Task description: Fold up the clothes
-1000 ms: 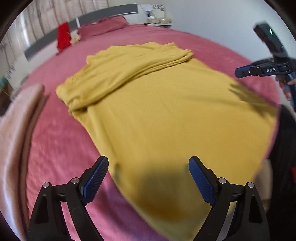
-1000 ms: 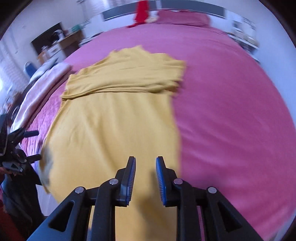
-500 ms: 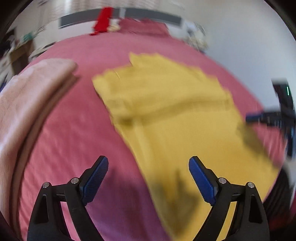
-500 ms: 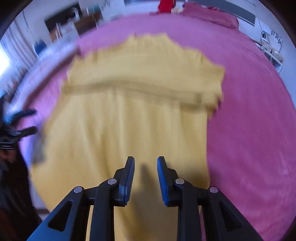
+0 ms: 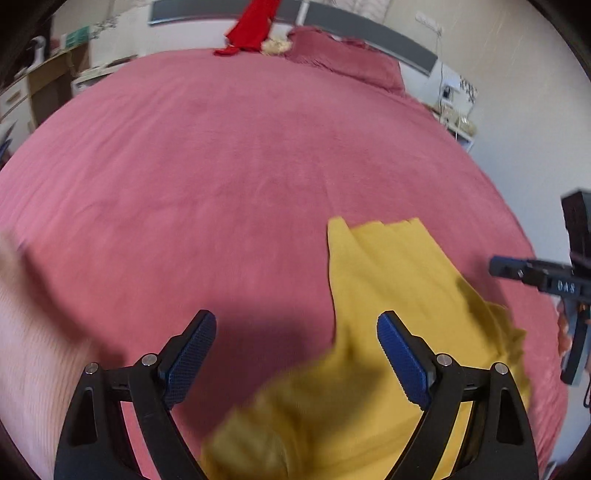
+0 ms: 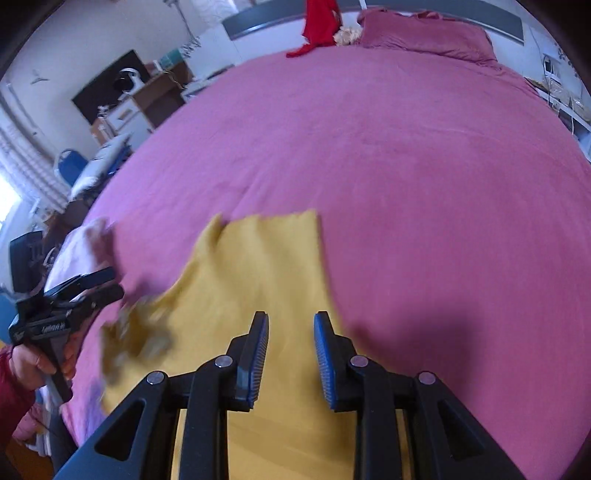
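A yellow garment (image 5: 388, 280) lies on the pink bed cover (image 5: 221, 166), in the lower right of the left wrist view; its near part is blurred and looks bunched. My left gripper (image 5: 295, 321) is open wide, one finger over the cover and one over the garment, with nothing between them. In the right wrist view the yellow garment (image 6: 258, 266) fills the lower middle. My right gripper (image 6: 291, 319) hovers over it with a narrow gap and nothing between the pads. Each gripper shows in the other's view: the right gripper (image 5: 496, 266) and the left gripper (image 6: 99, 284), held by a hand.
A pale pink folded cloth (image 5: 22, 350) lies at the bed's left edge. At the headboard are a red garment (image 6: 317, 22) and a pink pillow (image 6: 424, 29). Desks and shelves stand beyond the bed's left side, a small shelf on the right.
Both grippers have swept forward over the bed, so the garment has dropped low in both views and more bare cover shows. The left view also rolled. Neither gripper's opening visibly changed.
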